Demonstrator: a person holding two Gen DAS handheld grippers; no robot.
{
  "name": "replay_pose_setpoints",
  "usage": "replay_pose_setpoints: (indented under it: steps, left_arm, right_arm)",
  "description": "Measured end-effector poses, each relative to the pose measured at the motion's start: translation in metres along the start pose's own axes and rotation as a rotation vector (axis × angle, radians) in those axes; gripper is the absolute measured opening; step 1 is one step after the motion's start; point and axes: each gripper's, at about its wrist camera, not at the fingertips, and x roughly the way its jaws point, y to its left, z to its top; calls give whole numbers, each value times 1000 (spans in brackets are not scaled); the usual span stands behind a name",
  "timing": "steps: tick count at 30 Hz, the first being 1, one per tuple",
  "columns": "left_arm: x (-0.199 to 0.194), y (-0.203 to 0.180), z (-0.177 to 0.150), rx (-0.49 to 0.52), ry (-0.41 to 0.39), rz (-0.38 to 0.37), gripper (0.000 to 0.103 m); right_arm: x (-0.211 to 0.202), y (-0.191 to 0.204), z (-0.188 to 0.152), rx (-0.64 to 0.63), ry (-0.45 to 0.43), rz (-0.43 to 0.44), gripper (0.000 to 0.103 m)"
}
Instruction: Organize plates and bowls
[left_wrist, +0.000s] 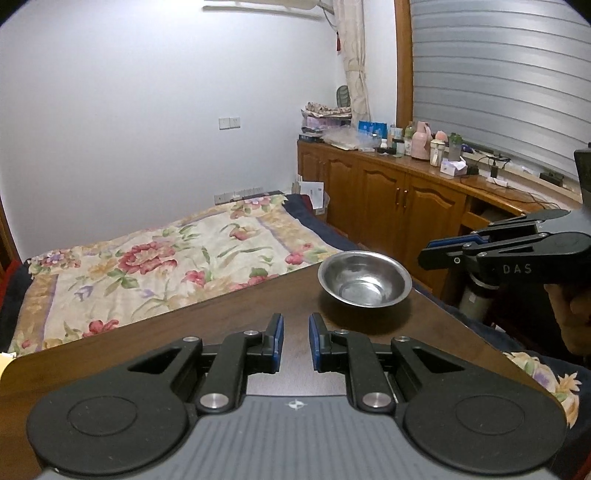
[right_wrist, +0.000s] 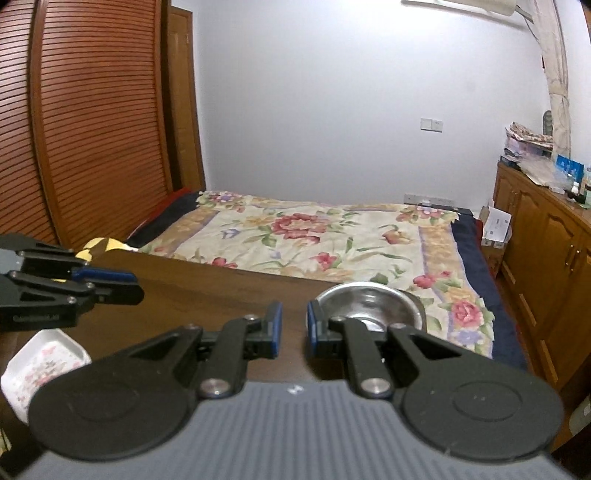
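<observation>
A steel bowl (left_wrist: 364, 278) stands empty near the far right corner of the dark wooden table (left_wrist: 221, 332). My left gripper (left_wrist: 295, 325) hovers over the table just short and left of the bowl, shut with nothing between its pads. My right gripper (left_wrist: 424, 254) comes in from the right at the bowl's rim height, a hand behind it. In the right wrist view, my right gripper (right_wrist: 294, 314) is shut and empty, and its right finger overlaps the bowl (right_wrist: 369, 299). A white square floral dish (right_wrist: 44, 362) lies at the lower left below the left gripper (right_wrist: 133, 286).
Beyond the table (right_wrist: 203, 291) lies a bed with a floral cover (right_wrist: 314, 236). A wooden cabinet (left_wrist: 388, 195) crowded with bottles and boxes runs along the right wall. A louvred wooden door (right_wrist: 92, 110) stands at the left.
</observation>
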Motion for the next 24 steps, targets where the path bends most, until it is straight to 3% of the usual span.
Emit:
replay_pose_setpoints:
  steps: [6,8,11,15,17,20,24]
  left_arm:
    - [27,-2,9,4,29,-15,19]
    - [36,-2,12,0,39,-20,29]
    - [48,-2,16,0,51,-26,32]
    - [64,-3,21,-3,63,-31,47]
    - [72,-3,23,-5,71,-36,52]
    - [84,-3,26,-1,85,-40,52]
    - [97,-5,31,2,99,-51,55]
  right_arm:
    - [18,-17,0,16,8,-10,14]
    - [23,-22,0,25,14,-13,15]
    - [30,-31,0,34,15,-19,15]
    - [40,-45,-1,53,10,-35,32]
    - [44,-51,-2,62,13,-40,32]
    - [50,-59,-5,74,13,-54,41]
    - [58,-69,-10,87,28,-62,41]
